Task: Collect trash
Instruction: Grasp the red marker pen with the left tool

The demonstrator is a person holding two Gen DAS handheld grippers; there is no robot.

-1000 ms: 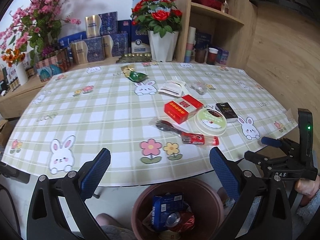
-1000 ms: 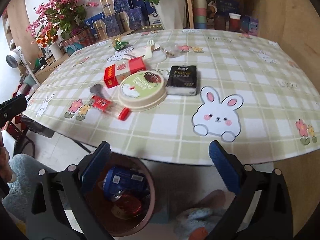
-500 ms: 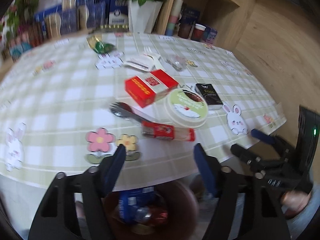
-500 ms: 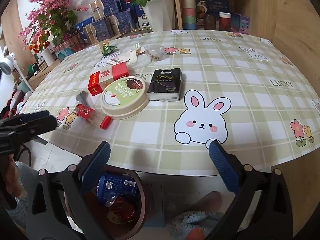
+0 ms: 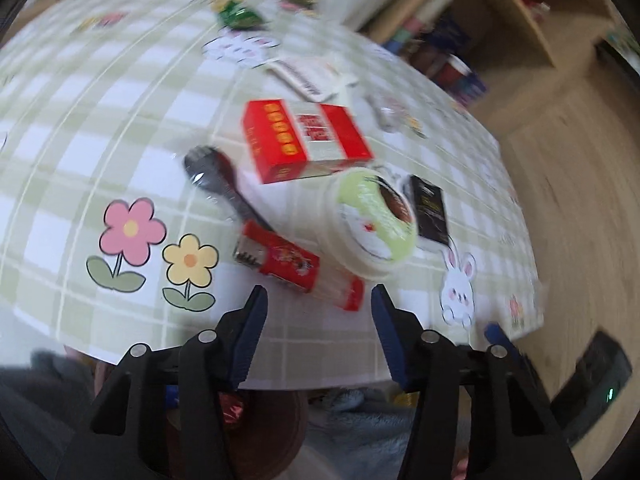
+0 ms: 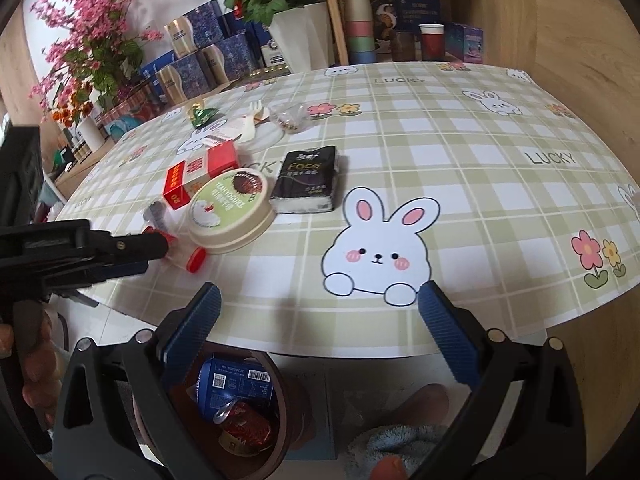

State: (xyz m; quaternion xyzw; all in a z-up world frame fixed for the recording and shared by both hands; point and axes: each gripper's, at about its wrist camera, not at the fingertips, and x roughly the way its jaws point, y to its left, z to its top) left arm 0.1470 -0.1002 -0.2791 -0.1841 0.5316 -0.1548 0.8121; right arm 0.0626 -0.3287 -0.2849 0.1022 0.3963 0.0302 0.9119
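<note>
Trash lies on the checked tablecloth (image 5: 80, 128): a red wrapped fork packet (image 5: 294, 266), a red box (image 5: 304, 142), a green-lidded yogurt tub (image 5: 374, 224) and a black tissue pack (image 5: 430, 214). My left gripper (image 5: 318, 334) is open, its jaws just short of the red packet at the table's near edge. In the right wrist view it (image 6: 132, 252) reaches in from the left beside the packet (image 6: 192, 258). My right gripper (image 6: 320, 332) is open and empty over the table's front edge, above the brown bin (image 6: 280, 432) with cans in it.
Further back lie a green wrapper (image 6: 202, 116), a white fork and lid (image 6: 256, 124) and a clear wrapper (image 6: 288, 118). Flower pots, boxes, cups and a wooden shelf stand behind the table. A wooden wall is on the right.
My left gripper has moved forward and right towards the red fork packet and its jaws have narrowed. My right gripper has shifted a little; its jaws stay open.
</note>
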